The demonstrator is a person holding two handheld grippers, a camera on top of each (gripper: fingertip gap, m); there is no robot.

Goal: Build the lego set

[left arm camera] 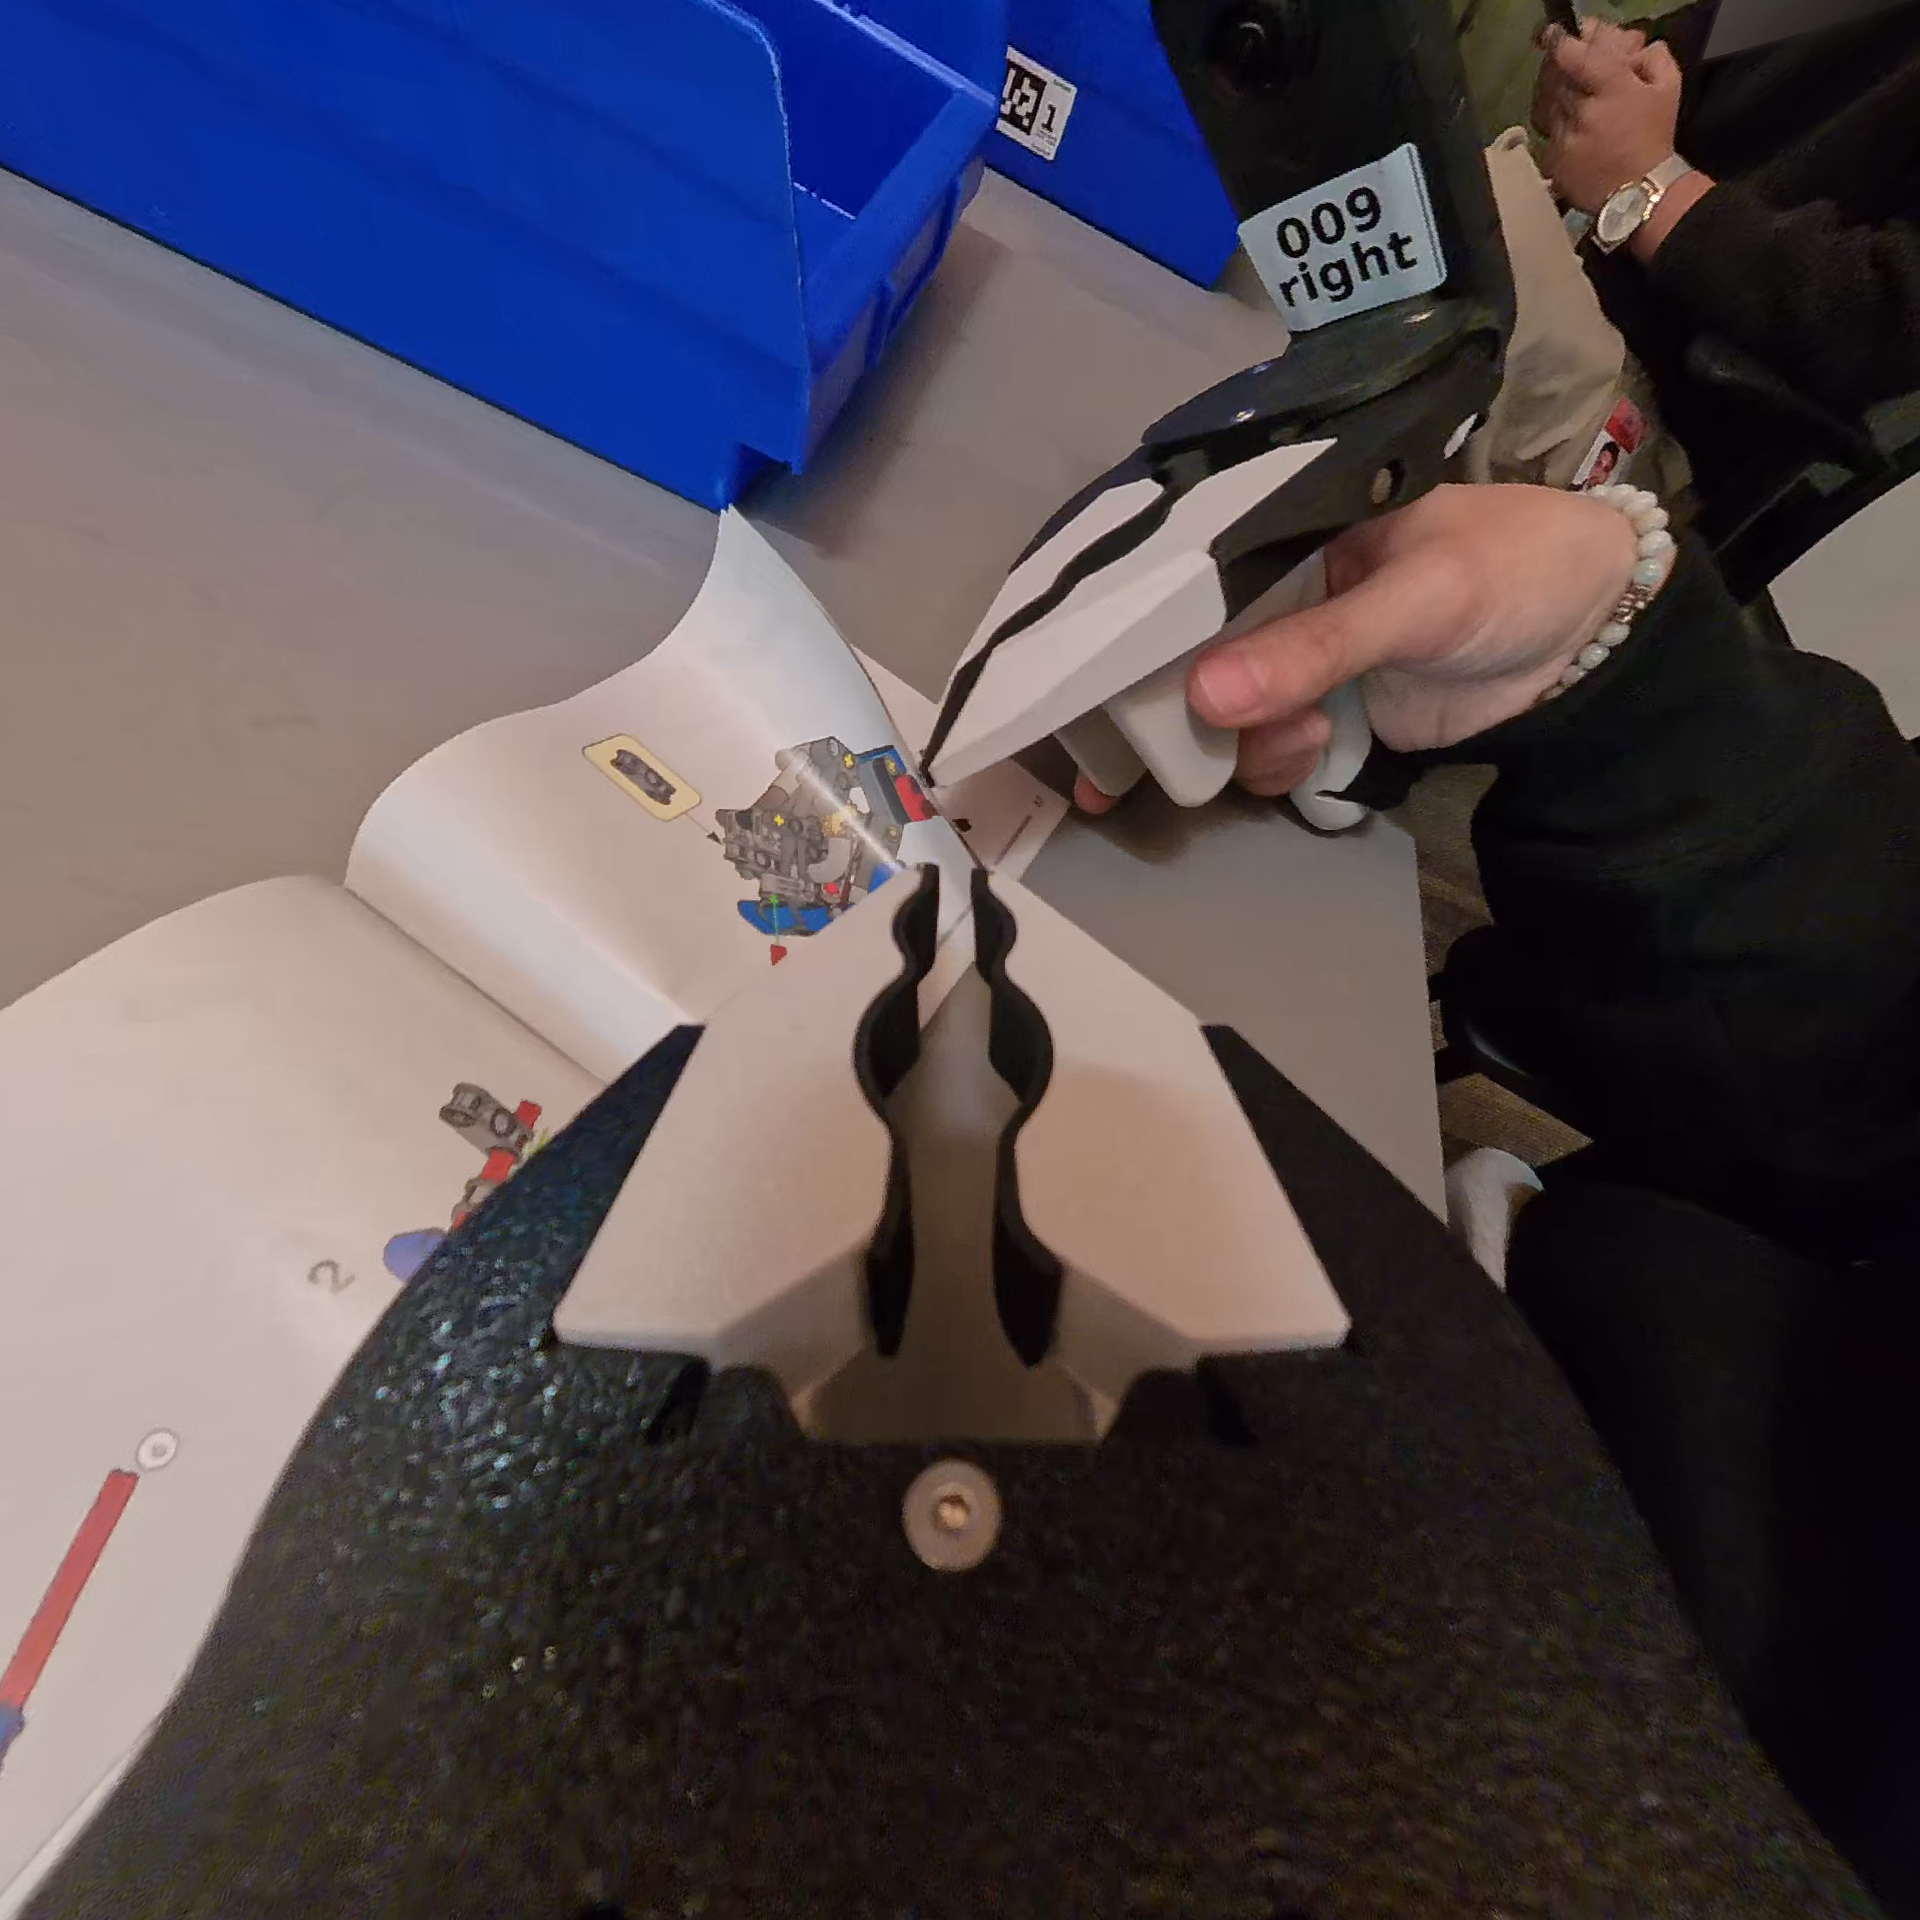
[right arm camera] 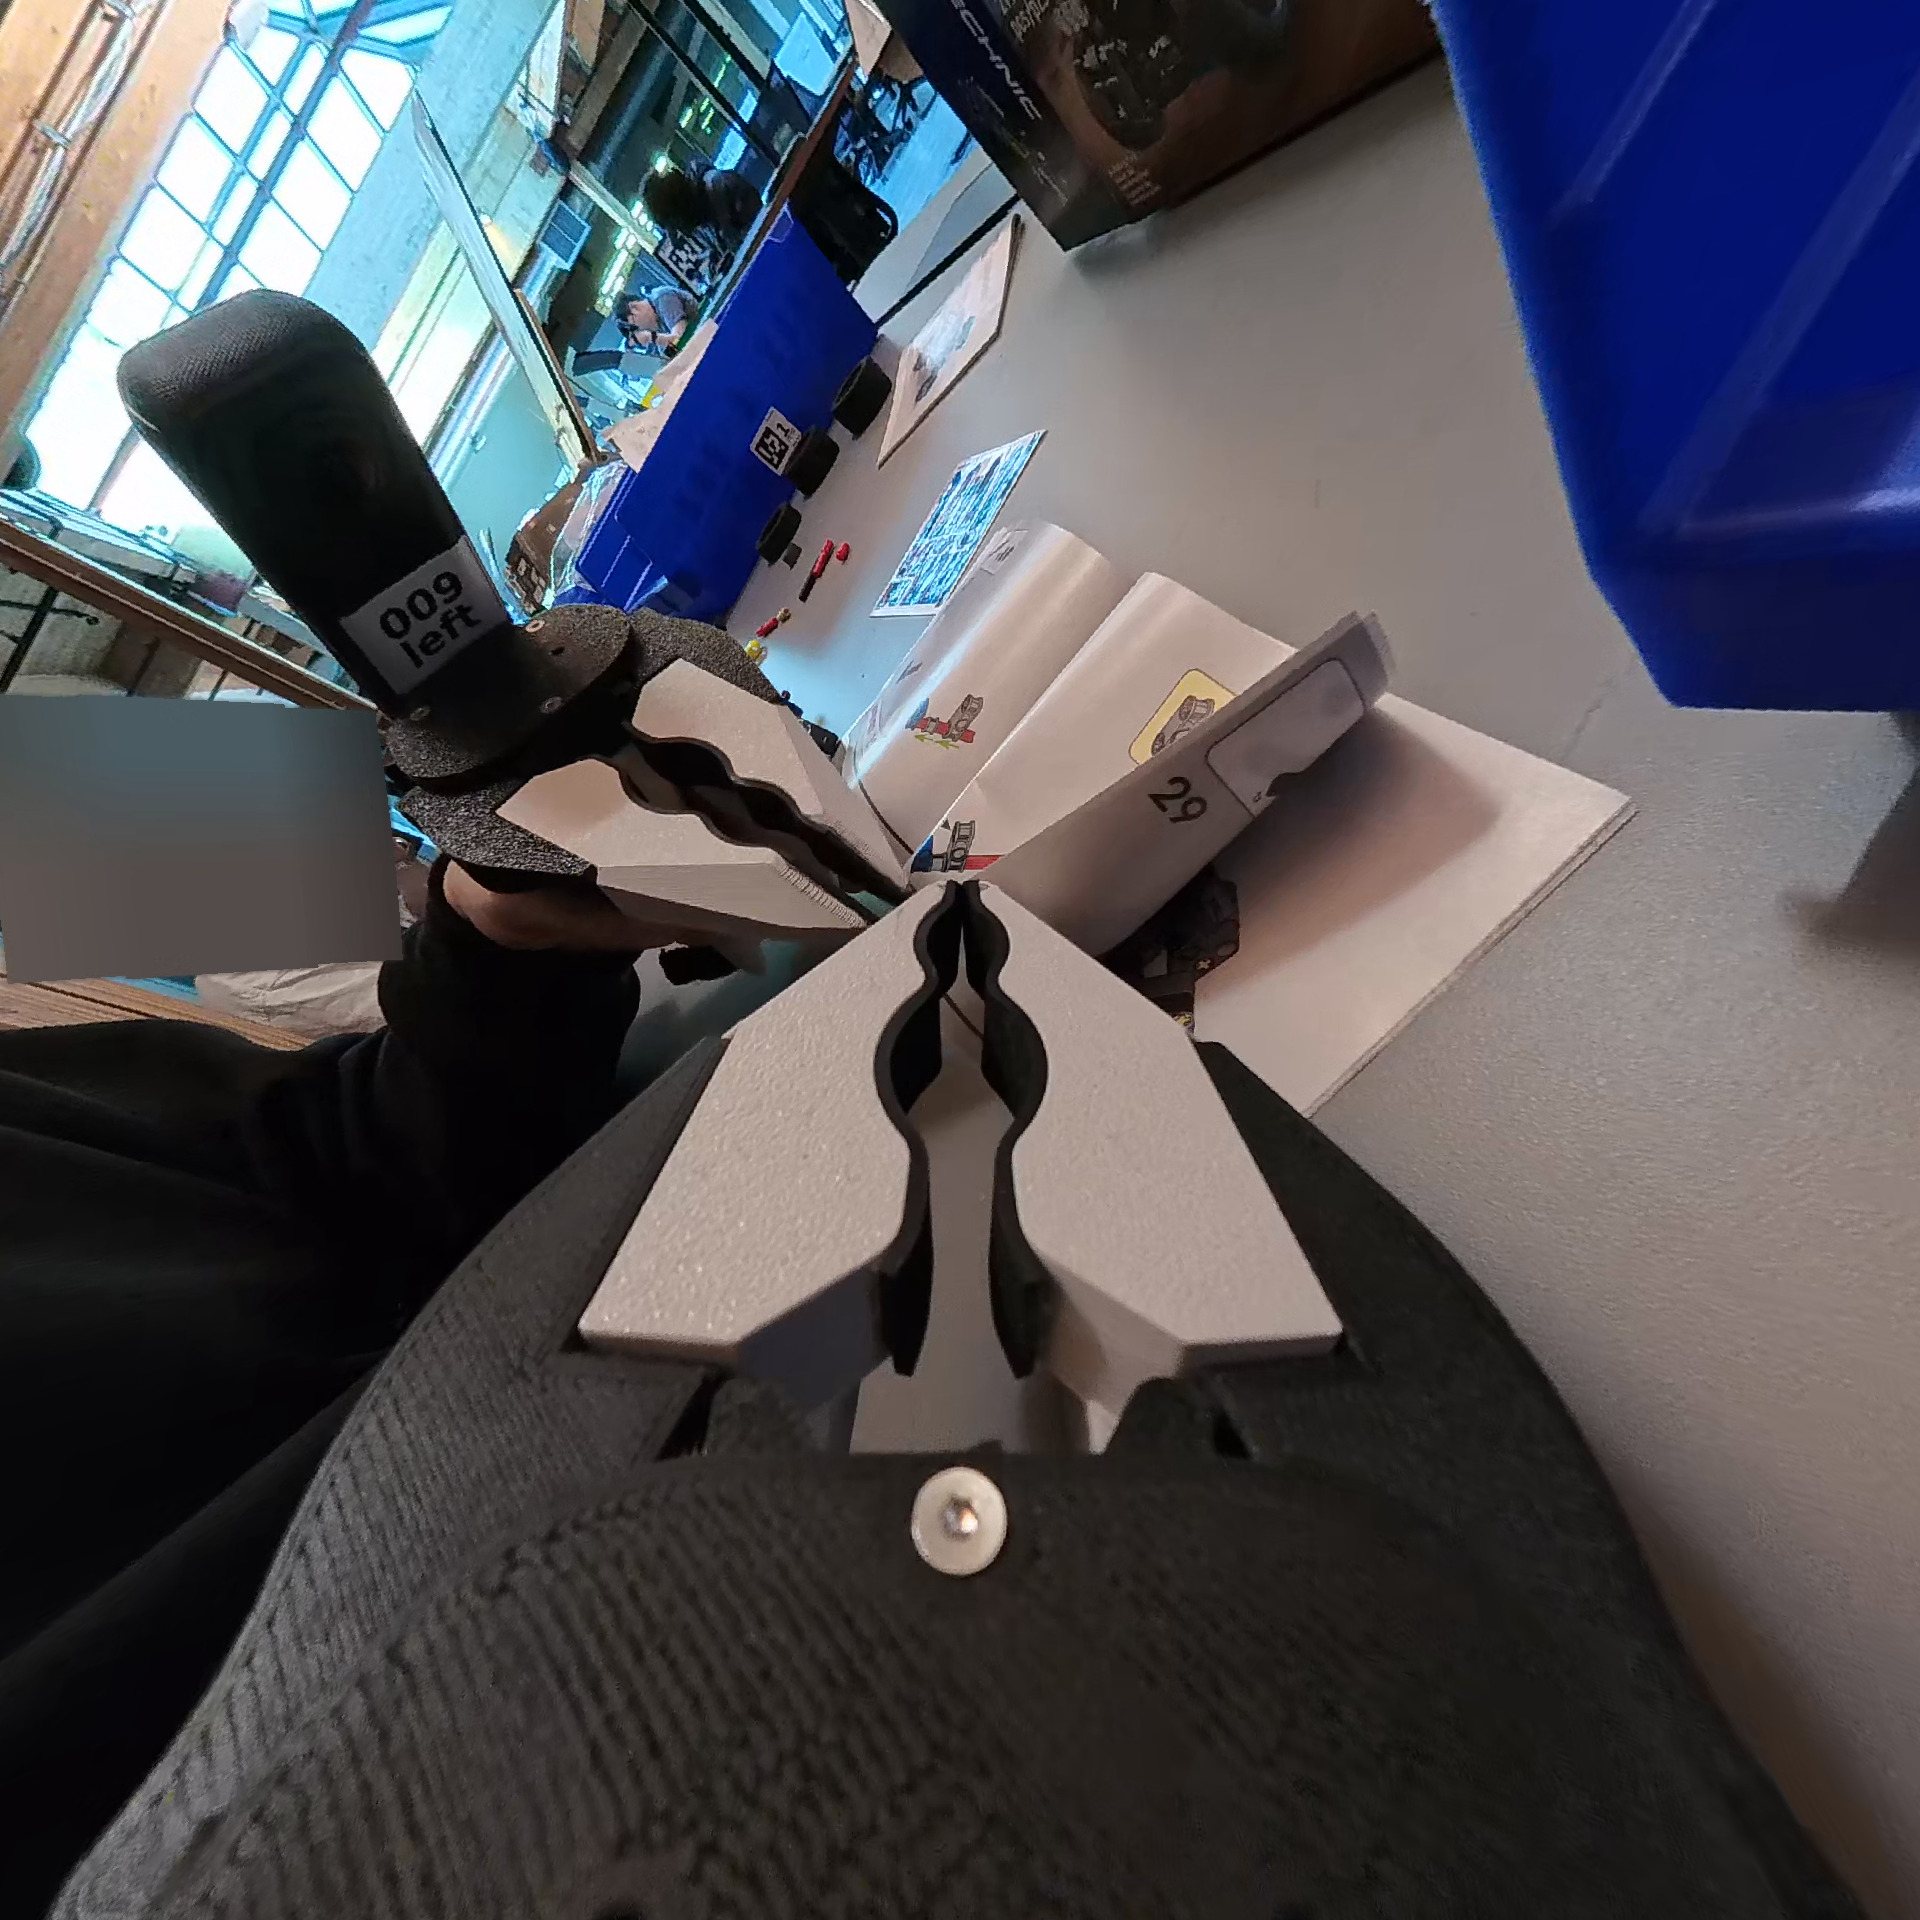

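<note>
An open instruction booklet (left arm camera: 540, 831) lies on the grey table, its pages curled up; it also shows in the right wrist view (right arm camera: 1081, 665). My left gripper (left arm camera: 951, 881) is nearly closed, with a thin page edge between its fingers at the booklet's right side. My right gripper (right arm camera: 956, 889) is shut on the edge of a raised page (right arm camera: 1101, 831). In the left wrist view the right gripper (left arm camera: 928, 774) pinches the page just above my left fingertips. The two grippers' tips are almost touching. Small red and black Lego pieces (right arm camera: 821, 561) lie farther along the table.
Blue bins (left arm camera: 540, 208) stand close behind the booklet, one at the right (right arm camera: 1704, 312) and another farther off (right arm camera: 727, 436). Black tyres (right arm camera: 816, 462), a sticker sheet (right arm camera: 956, 530), a second booklet (right arm camera: 956, 332) and the set's box (right arm camera: 1101, 104) sit beyond. The table edge (left arm camera: 1423, 1039) is near. My two grippers' fingertips are within a few centimetres of each other.
</note>
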